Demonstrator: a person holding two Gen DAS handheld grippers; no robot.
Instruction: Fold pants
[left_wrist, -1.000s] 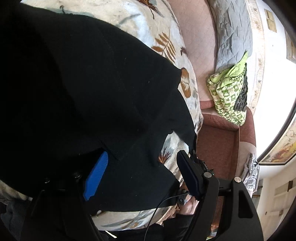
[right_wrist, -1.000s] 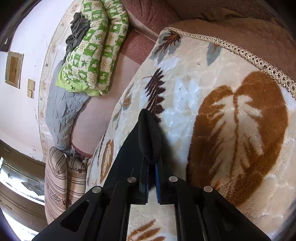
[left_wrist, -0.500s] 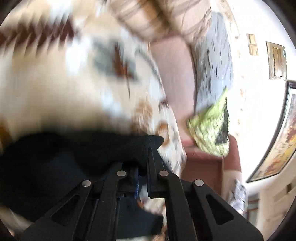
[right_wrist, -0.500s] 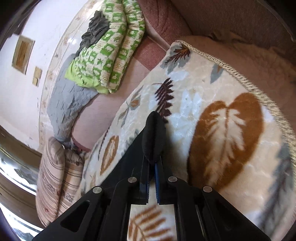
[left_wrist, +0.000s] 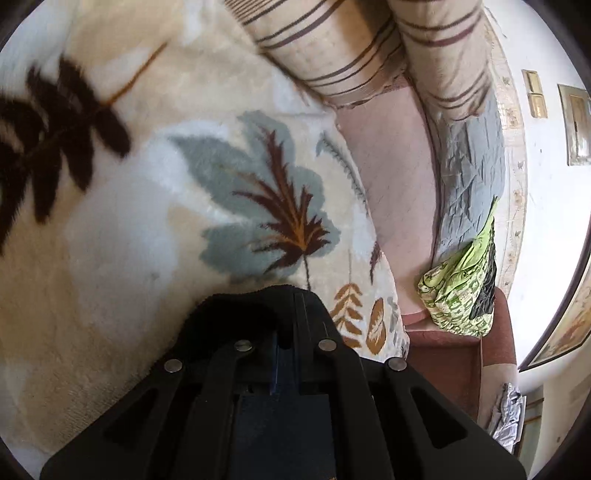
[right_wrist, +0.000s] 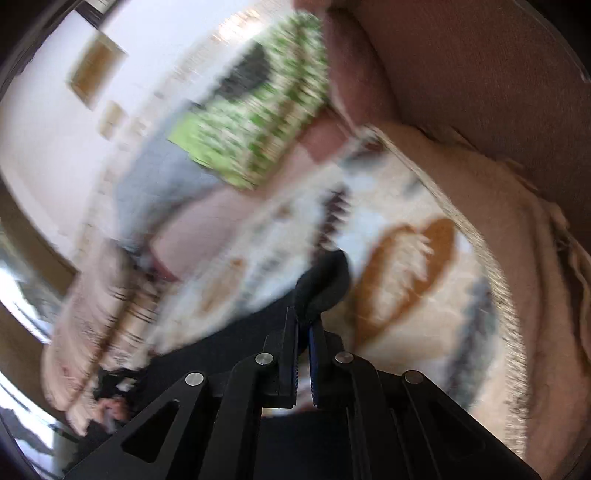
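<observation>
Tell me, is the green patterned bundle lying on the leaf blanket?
No. In the left wrist view the green bundle sits on the reddish sofa arm, past the edge of the leaf blanket.

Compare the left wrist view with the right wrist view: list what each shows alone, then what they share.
Left wrist only: sharp striped cushions, a grey-blue leaf motif on the blanket, and the corner of a framed picture at the right edge.

Right wrist only: the blanket's fringed edge, a large brown leaf motif, and a hand at lower left, blurred.

Both: the leaf-print blanket, the green patterned bundle, and a claw, left and right, shut on black pants.
</observation>
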